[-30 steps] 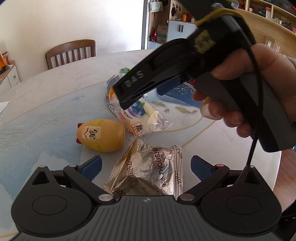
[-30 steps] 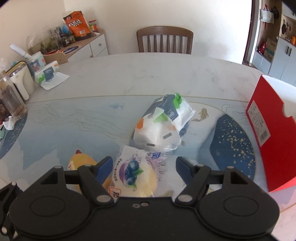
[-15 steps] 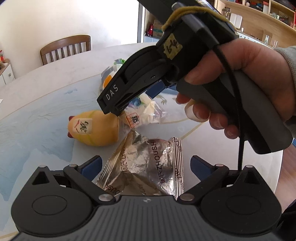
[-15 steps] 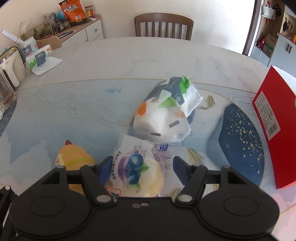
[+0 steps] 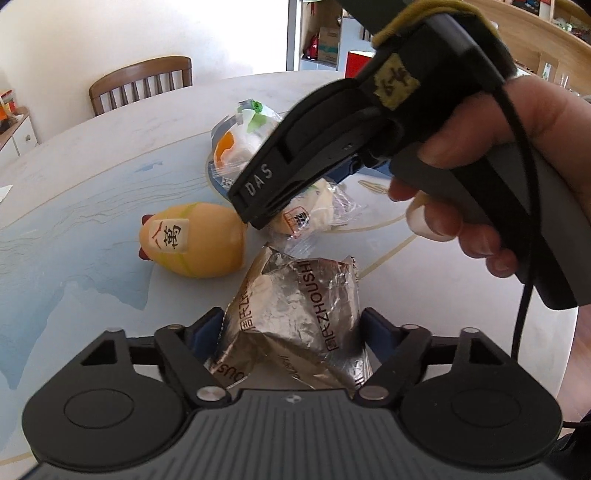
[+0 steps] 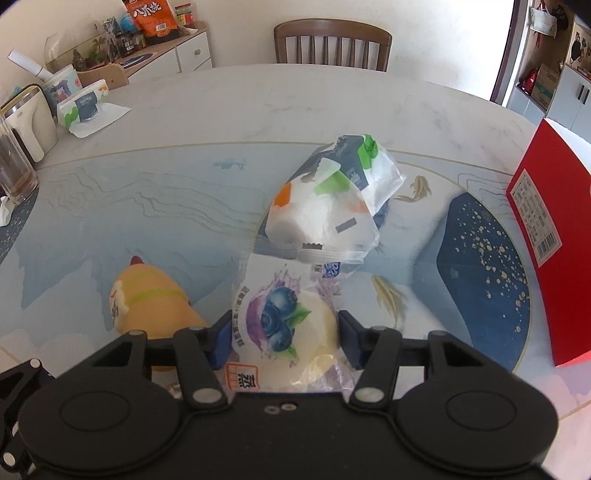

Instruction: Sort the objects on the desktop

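Worktop (image 6: 184, 110): round, bears everything.
Red box (image 6: 546, 236): far right of blueberry bun.
Left gripper (image 5: 291, 332): fingers just closed onto foil packet (image 5: 295, 314).
Right gripper (image 6: 284, 332): fingers just closed around blueberry bun (image 6: 284, 325).
Chick toy (image 6: 147, 306): touching bun's left.
White packet (image 6: 332, 206): just behind bun.

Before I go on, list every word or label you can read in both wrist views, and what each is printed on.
"DAS": side of the right gripper.
"ZHOUSHI", with Chinese characters beside it: silver foil packet.
"萬": label on the yellow chicken toy.
"八爪烧": orange snack bag on the sideboard.
Too small or blurred: blueberry bun wrapper, red box label and barcode, white bread bag.
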`<state>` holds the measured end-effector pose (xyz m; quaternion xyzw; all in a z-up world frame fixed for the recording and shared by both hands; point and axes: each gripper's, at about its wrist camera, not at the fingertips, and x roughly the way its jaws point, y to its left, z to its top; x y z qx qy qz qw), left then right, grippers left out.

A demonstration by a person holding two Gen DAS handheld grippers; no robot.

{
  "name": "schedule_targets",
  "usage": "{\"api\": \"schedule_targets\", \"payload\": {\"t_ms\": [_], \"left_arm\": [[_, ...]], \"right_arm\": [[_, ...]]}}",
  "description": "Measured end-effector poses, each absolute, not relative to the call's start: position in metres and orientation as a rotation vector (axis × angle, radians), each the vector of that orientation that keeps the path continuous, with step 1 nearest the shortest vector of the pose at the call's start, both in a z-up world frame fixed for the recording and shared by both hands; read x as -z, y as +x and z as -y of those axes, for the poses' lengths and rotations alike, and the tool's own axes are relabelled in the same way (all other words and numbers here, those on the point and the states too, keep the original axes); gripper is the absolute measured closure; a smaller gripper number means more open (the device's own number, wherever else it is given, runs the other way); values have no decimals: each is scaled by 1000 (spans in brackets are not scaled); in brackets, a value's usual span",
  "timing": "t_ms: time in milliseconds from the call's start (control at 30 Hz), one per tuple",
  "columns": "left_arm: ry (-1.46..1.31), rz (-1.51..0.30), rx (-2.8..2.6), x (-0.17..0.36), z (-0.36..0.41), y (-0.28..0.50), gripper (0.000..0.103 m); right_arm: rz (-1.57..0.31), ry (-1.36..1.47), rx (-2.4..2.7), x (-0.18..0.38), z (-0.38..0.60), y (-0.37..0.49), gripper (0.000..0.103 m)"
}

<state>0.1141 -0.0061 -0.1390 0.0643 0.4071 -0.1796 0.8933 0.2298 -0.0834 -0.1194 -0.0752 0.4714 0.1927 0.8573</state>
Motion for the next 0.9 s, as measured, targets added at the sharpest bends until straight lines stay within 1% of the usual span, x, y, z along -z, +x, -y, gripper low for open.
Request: {"api": "schedule_targets", "payload": {"t_ms": [200, 267, 433, 633, 900], "left_arm": [[127, -850, 356, 136, 2, 120, 39], [119, -855, 355, 135, 1, 121, 40], [98, -866, 357, 132, 0, 123, 48], [91, -870, 343, 131, 2, 123, 51], [72, -865, 348, 123, 7, 121, 52]], "right_arm": [[-999, -189, -412, 117, 86, 227, 50], [-999, -184, -408, 116, 89, 226, 50], [-988, -186, -413, 110, 97, 220, 50], [-980, -147, -407, 98, 116, 218, 51], [-961, -116, -396, 81, 147, 212, 51]]}}
